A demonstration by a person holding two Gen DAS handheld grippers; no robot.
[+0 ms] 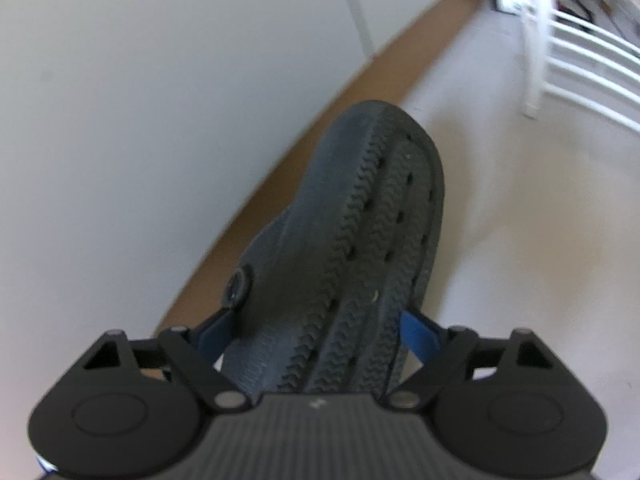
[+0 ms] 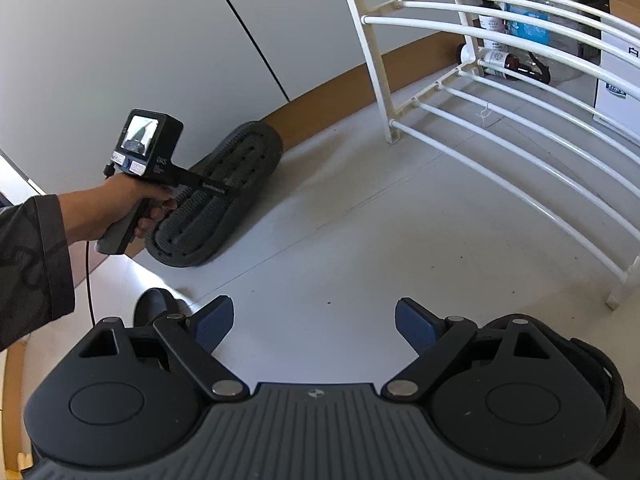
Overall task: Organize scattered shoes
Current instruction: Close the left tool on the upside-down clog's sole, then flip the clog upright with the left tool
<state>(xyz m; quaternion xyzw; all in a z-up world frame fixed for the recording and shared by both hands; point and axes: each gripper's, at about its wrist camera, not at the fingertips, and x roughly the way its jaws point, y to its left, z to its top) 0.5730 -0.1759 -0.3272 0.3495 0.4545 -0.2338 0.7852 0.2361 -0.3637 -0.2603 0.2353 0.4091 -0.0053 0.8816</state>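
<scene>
Presently, at the far left of the right wrist view, a sleeve [image 2: 32, 264] and a hand [image 2: 116, 204] are seen holding the left gripper [image 2: 218, 189] down over a dark clog [image 2: 224, 184]. The clog is lying tipped on its side, sole outward, on the pale floor [image 2: 360, 232] against the brown skirting board [image 2: 320, 104] at the foot of the wall. From the left wrist view, the clog's ribbed sole [image 1: 360, 248] is seen between the blue pads [image 1: 418, 330], which stand wide at either flank; whether they press on it cannot be told, so a firm grip is not confirmed. The pick-up of this clog is judged to be the step in hand. Further right, the right gripper [image 2: 316, 330] is held over bare floor with its jaws apart and nothing between them. A second dark shoe [image 2: 154, 306] is partly visible just beside its left finger. At the right, a white shoe rack [image 2: 500, 128] is standing with its rails empty, with bottles [image 2: 516, 64] behind it. The next move is judged to call for a secure clamp across the sole, then a lift clear of the wall and a carry to the rack.
</scene>
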